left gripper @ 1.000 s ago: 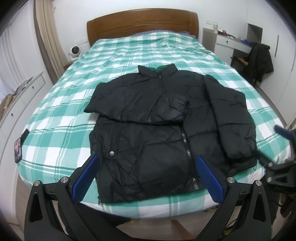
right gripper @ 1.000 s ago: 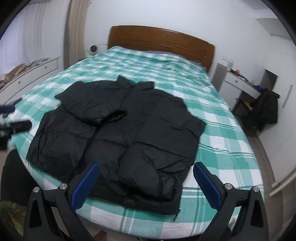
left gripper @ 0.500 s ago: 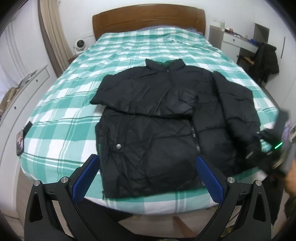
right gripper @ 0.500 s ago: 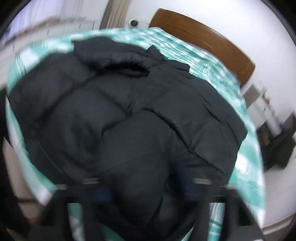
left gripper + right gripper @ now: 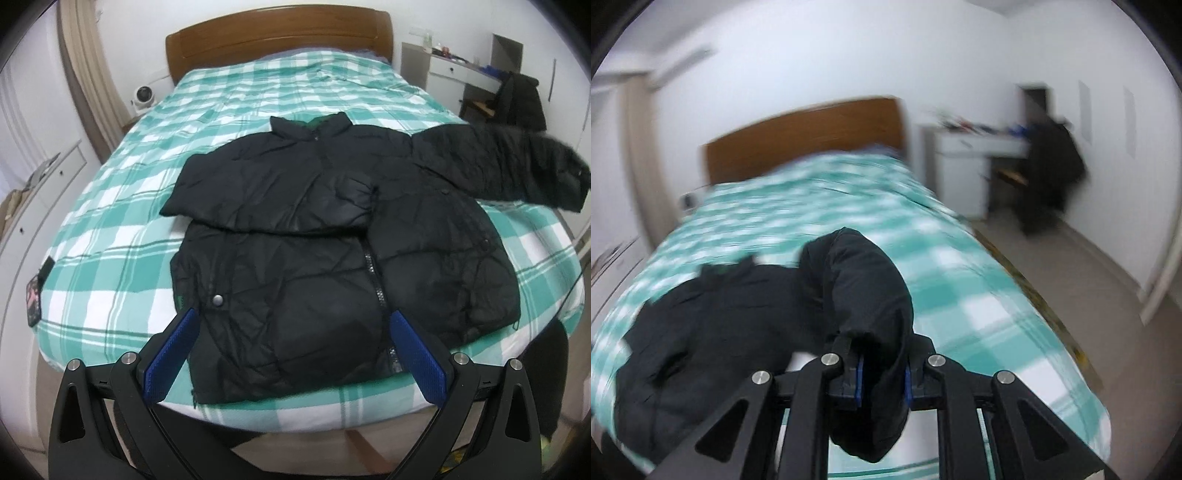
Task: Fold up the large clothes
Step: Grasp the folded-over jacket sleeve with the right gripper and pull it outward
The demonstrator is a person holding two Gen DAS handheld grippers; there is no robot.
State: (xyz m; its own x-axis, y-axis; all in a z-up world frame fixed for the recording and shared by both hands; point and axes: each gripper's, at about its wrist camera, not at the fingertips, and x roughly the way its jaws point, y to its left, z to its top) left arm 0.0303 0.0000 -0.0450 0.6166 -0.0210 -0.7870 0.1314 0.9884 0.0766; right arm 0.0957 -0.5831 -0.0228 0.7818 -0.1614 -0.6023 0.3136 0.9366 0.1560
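Observation:
A black puffer jacket [image 5: 314, 236] lies front up on the green and white checked bed [image 5: 110, 236], its collar toward the headboard. One sleeve is folded across the chest. The other sleeve [image 5: 517, 166] is lifted and stretched out to the right, above the bed's edge. In the right wrist view my right gripper [image 5: 881, 373] is shut on that sleeve [image 5: 864, 288] near its cuff, the blue pads pressed into the fabric. My left gripper [image 5: 291, 354] stands open over the jacket's hem at the foot of the bed, holding nothing.
A wooden headboard [image 5: 277, 40] stands at the far end. A white desk [image 5: 454, 74] and a chair draped with dark clothing [image 5: 521, 99] are at the right. White drawers [image 5: 37, 184] line the left wall. A small dark object [image 5: 37, 291] lies at the bed's left edge.
My right gripper went from open over the sleeve to shut on it, then swung out to the right, lifting the sleeve off the jacket's body. The left gripper stayed about where it was.

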